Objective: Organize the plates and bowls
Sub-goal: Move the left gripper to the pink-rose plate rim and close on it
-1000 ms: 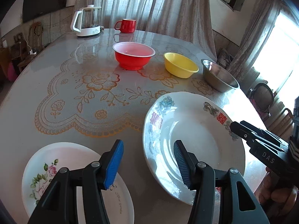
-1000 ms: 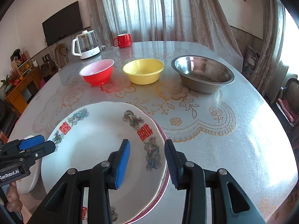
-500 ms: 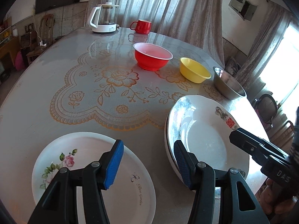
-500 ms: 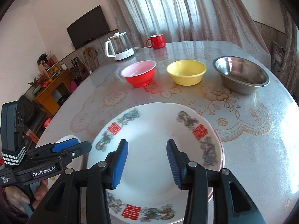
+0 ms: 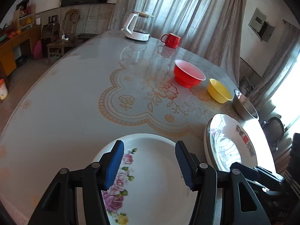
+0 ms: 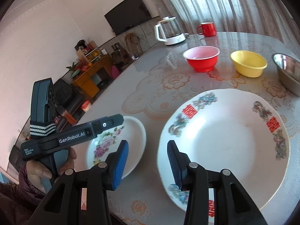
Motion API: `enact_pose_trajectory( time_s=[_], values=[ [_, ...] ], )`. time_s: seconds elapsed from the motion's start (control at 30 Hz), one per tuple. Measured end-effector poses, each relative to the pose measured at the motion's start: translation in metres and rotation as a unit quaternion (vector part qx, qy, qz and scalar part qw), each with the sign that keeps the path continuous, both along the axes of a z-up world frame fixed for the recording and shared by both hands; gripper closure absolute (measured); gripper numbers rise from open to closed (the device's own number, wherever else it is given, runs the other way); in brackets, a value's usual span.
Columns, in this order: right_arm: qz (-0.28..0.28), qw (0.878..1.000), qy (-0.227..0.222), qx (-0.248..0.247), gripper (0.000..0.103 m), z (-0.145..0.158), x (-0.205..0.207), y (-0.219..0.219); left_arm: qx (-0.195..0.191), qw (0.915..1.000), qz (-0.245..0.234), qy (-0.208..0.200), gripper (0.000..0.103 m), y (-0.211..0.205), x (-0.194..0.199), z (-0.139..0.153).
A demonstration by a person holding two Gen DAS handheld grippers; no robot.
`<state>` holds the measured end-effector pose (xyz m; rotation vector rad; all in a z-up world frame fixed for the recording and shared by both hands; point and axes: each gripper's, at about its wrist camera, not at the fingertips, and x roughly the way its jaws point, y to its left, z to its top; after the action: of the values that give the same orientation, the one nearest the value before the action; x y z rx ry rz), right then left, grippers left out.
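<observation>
Left wrist view: left gripper parted, empty, over white rose-printed plate at six o'clock; right gripper likewise unclenched; risks chipping white red-character plate, close at three o'clock.

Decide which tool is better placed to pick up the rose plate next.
Left. The left tool is open right over the rose plate; the right tool sits between it and the big plate.

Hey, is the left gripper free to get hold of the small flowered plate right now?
Probably yes: the left gripper hangs open right over the flowered plate, with nothing between its fingers and nothing on the plate.
</observation>
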<state>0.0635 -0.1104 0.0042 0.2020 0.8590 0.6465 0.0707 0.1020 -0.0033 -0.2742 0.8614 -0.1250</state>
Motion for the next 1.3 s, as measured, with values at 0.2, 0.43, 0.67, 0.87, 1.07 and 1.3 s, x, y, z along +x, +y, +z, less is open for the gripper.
enact_pose_trajectory(
  time_s=[0.2,0.43,0.67,0.87,1.07,1.3],
  values=[
    [0.057,0.998,0.036,0.002,0.060,-0.018,-0.005,0.030,0.006,0.9995,0.032,-0.001,0.045,0.033,-0.014,-0.004],
    [0.068,0.995,0.039,-0.055,0.053,-0.028,-0.011,0.052,-0.011,0.9993,0.034,0.010,0.046,0.059,-0.032,-0.024],
    [0.070,0.992,0.034,-0.097,0.050,-0.031,-0.012,0.061,-0.001,1.0000,-0.008,0.004,0.047,0.046,-0.044,-0.035],
    [0.074,0.988,0.031,-0.134,0.046,-0.033,-0.013,0.072,0.000,0.9998,-0.019,0.011,0.047,0.041,-0.042,-0.042],
    [0.078,0.986,0.033,-0.142,0.042,-0.032,-0.013,0.081,0.024,0.9994,-0.026,0.005,0.047,0.035,-0.044,-0.042],
    [0.060,0.986,0.039,-0.147,0.035,-0.033,-0.010,0.088,0.037,0.9991,-0.021,0.004,0.047,0.031,-0.044,-0.042]
  ],
)
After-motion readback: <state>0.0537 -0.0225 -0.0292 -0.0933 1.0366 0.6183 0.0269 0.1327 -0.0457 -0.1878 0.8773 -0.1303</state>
